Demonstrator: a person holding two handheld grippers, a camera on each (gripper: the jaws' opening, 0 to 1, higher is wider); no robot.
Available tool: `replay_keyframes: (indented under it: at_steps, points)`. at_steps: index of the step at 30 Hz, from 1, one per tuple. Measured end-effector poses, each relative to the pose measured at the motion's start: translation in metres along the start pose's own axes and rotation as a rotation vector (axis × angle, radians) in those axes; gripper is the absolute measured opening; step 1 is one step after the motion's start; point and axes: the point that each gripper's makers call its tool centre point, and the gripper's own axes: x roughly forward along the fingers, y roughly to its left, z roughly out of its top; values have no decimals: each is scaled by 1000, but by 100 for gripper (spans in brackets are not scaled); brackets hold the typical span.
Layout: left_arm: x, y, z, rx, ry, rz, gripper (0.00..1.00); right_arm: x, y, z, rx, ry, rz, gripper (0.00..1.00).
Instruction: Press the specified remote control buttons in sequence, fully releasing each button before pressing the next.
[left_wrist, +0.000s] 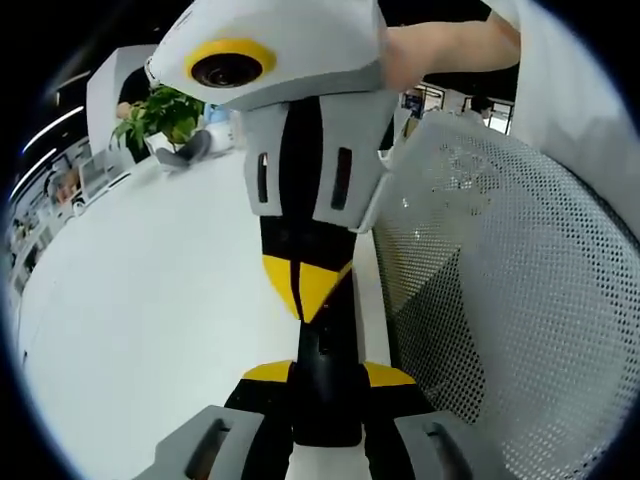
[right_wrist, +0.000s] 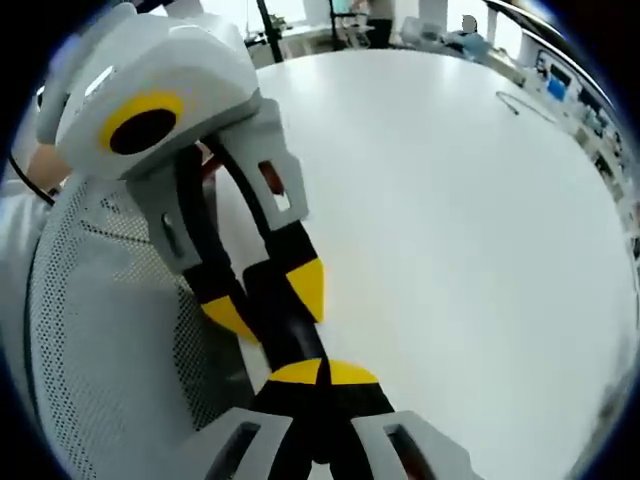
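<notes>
The remote (left_wrist: 325, 410) was a long black thing, and the left gripper (left_wrist: 328, 375) held it. The left fingers were clamped on its two sides, with the yellow tips pressed against it. In the left gripper view the remote's long way ran straight up from the fingers, toward the right gripper (left_wrist: 305, 290).

The right gripper came down from the top of that view. Its fingers were together and made one yellow point. That point sat right at the far end of the remote, touching it or just about to; I could not tell which. No buttons could be seen, so I could not say which one lay under the point.

In the right gripper view the right gripper (right_wrist: 322, 373) pointed its closed tips at the remote (right_wrist: 285, 335), which stuck out of the left gripper (right_wrist: 265, 300) just ahead.

Both were held up above the white surface (right_wrist: 460, 220), beside a mesh chair back (left_wrist: 510, 290).

The right gripper was the one to press, I think, with a small push down.
</notes>
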Motion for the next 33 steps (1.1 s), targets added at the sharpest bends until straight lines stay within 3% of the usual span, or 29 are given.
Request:
replay_keyframes:
  at_steps: [4,10,15,17,21,24,26,33]
  points:
    - [0,0,0,1,0,0,24,-1,-1,-1,-2,6,-19,0]
    - [0,-1,0,2,0,1,24,-2,0,-2,24,-67,-60,0]
    - [0,-1,0,2,-1,1,24,-3,1,0,-70,-136,-140,0]
    - [0,-1,-1,3,-1,1,24,-3,3,-1,-114,-131,-155,0]
    - [1,-3,0,19,-3,-7,24,-5,7,-2,-151,-111,-138,0]
    - [1,-2,0,15,-7,-8,24,-5,19,3,-92,-156,-57,0]
    - [1,-1,0,18,-7,-9,24,-5,16,1,-111,-143,-79,0]
    - [1,-1,0,14,-9,-10,24,-4,21,3,-136,-145,-53,0]
